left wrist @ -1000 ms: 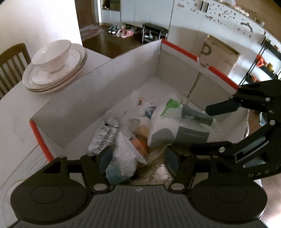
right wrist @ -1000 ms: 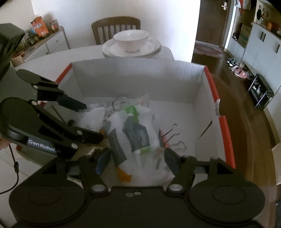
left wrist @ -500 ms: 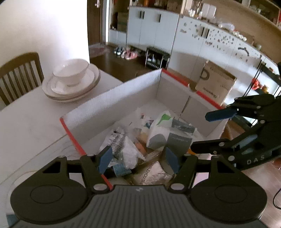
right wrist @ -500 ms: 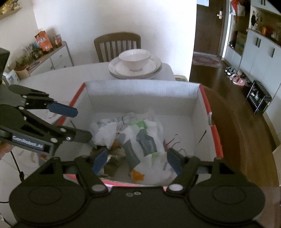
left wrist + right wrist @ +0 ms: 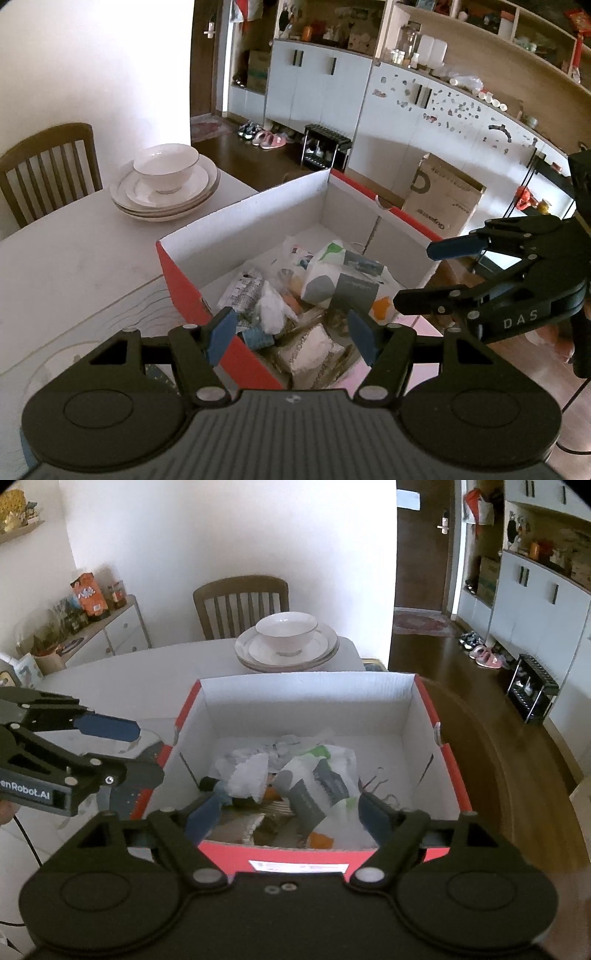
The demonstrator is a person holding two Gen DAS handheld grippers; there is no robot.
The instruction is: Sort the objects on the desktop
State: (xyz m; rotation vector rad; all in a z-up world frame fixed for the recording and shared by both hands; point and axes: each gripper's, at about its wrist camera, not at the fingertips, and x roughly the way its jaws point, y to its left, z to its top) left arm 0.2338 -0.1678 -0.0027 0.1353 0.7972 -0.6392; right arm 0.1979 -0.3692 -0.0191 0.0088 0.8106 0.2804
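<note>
A red box with white inner walls (image 5: 236,218) (image 5: 306,698) stands on the white table. It holds a heap of packets, among them a white bag with green and grey print (image 5: 343,280) (image 5: 317,771), crumpled wrappers (image 5: 273,306) and binder clips (image 5: 373,781). My left gripper (image 5: 291,332) is open and empty, above the box's near left corner. My right gripper (image 5: 291,812) is open and empty, above the box's near wall. Each gripper shows in the other's view, the right one (image 5: 436,273) at the box's right and the left one (image 5: 122,749) at its left.
A bowl on stacked plates (image 5: 166,184) (image 5: 288,642) sits on the table beyond the box. A wooden chair (image 5: 240,602) stands behind it. A cardboard carton (image 5: 439,199) is on the floor to the right. The table edge runs along the box's right side.
Both grippers have risen and pulled back from inside the box to above its rim. They stay open and empty. The box's contents have not moved.
</note>
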